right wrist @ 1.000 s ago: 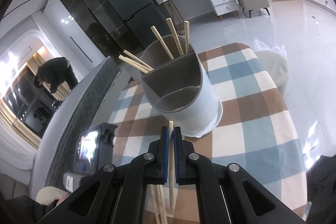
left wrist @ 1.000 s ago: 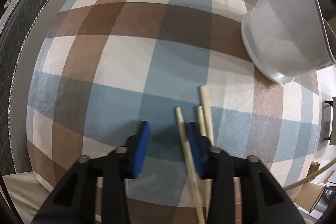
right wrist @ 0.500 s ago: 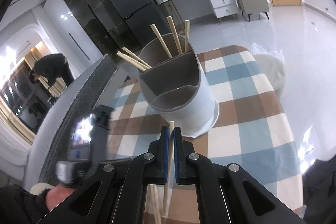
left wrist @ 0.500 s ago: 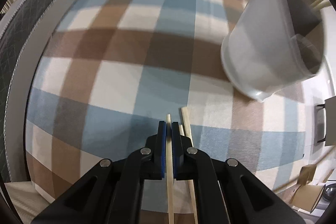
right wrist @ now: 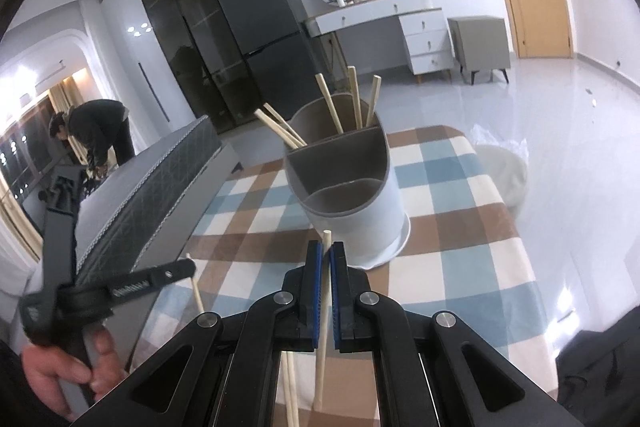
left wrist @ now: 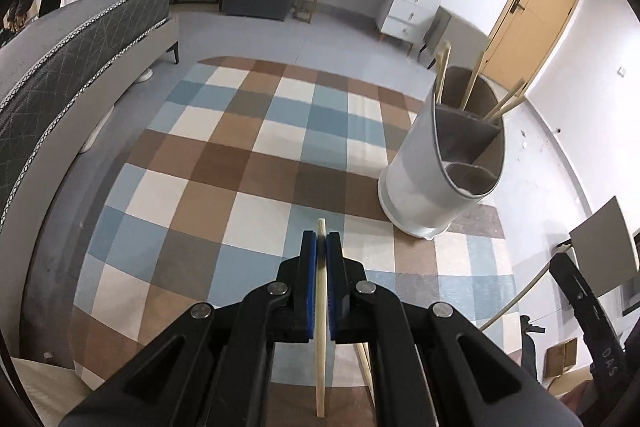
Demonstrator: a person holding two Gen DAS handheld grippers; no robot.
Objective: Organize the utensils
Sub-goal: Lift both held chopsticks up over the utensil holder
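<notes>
My left gripper (left wrist: 321,239) is shut on a pale wooden chopstick (left wrist: 321,339), lifted off the checked tablecloth (left wrist: 224,163). My right gripper (right wrist: 325,249) is shut on another chopstick (right wrist: 322,331), raised in front of the white utensil holder (right wrist: 360,211). The holder (left wrist: 432,183) stands to the right of the left gripper, with several chopsticks (right wrist: 352,95) sticking out of its rear compartment. More chopsticks (right wrist: 290,383) lie on the cloth under the right gripper. One chopstick (left wrist: 362,359) lies on the cloth beside the left jaws. The left gripper (right wrist: 120,283) and the hand holding it show at the lower left of the right wrist view.
A grey quilted sofa (left wrist: 72,51) borders the table's left side. A person (right wrist: 96,131) bends over in the far room. A white dresser (right wrist: 384,27) and a dark fridge (right wrist: 264,35) stand at the back. The right tool (left wrist: 588,311) is visible at the left view's lower right.
The left gripper closed on a chopstick lying on the cloth, then lifted it and tilted up, bringing the holder and room into view. The right gripper kept its chopstick and shifted slightly.
</notes>
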